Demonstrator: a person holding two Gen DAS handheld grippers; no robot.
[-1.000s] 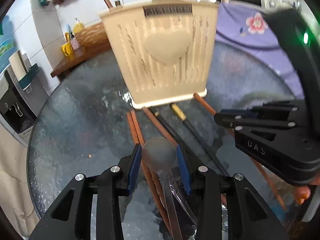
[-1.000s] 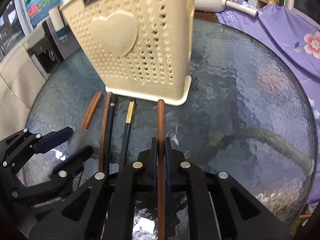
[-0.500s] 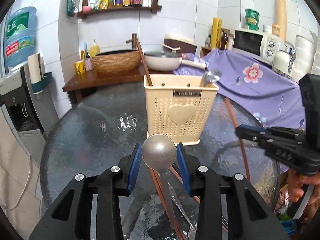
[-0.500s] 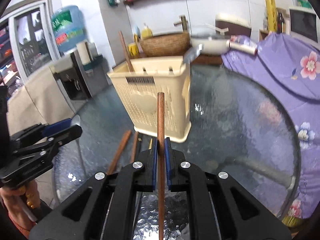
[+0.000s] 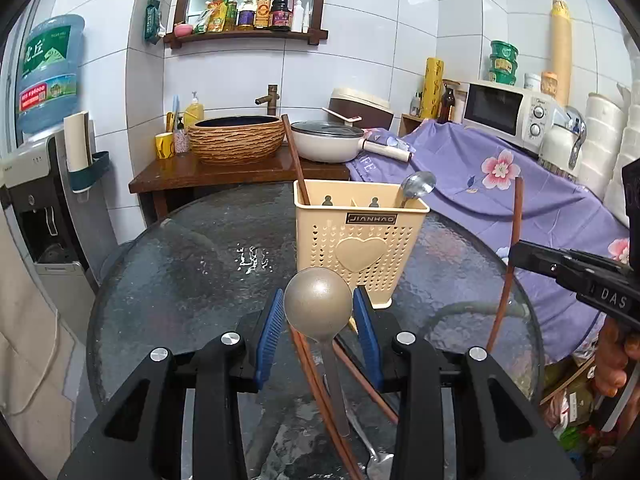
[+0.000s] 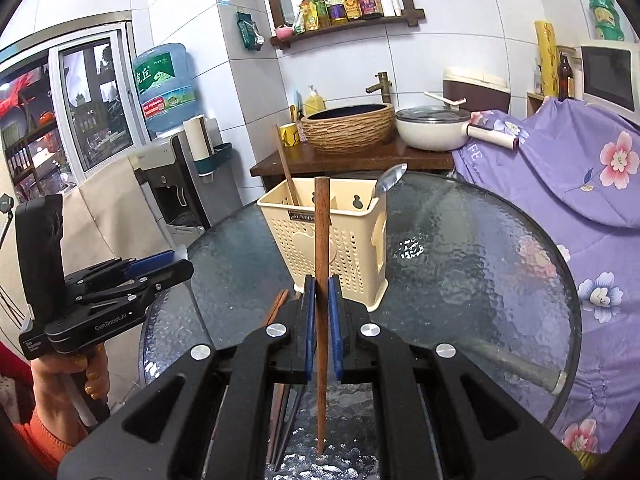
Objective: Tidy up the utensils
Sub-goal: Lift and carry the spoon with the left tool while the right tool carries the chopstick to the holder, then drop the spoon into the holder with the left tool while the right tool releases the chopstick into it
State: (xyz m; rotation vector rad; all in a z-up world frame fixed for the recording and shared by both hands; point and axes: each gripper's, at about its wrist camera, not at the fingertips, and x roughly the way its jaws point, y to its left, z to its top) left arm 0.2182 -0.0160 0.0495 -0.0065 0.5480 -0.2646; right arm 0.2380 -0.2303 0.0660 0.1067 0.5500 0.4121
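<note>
My left gripper (image 5: 318, 320) is shut on the bowl of a grey metal spoon (image 5: 317, 300), held above the glass table with its handle trailing back under the fingers. My right gripper (image 6: 319, 304) is shut on a brown wooden chopstick (image 6: 321, 236) that stands nearly upright in the air. Just ahead of both is a cream perforated utensil holder (image 5: 360, 248) with a heart on its front. A wooden chopstick (image 5: 294, 160) and a metal spoon (image 5: 416, 186) stand in it. More chopsticks (image 5: 320, 392) and a fork (image 5: 378, 462) lie on the table below.
The round glass table (image 5: 180, 280) carries the holder near its middle. A purple flowered cloth (image 5: 500, 200) covers furniture to the right. A wooden counter (image 5: 208, 168) with a basin and a pan lies behind. A water dispenser (image 5: 36, 208) stands at the left.
Both grippers rose from the table and tilted up, the left lifting the spoon and the right lifting the chopstick. The holder now sits farther ahead and lower in both views.
</note>
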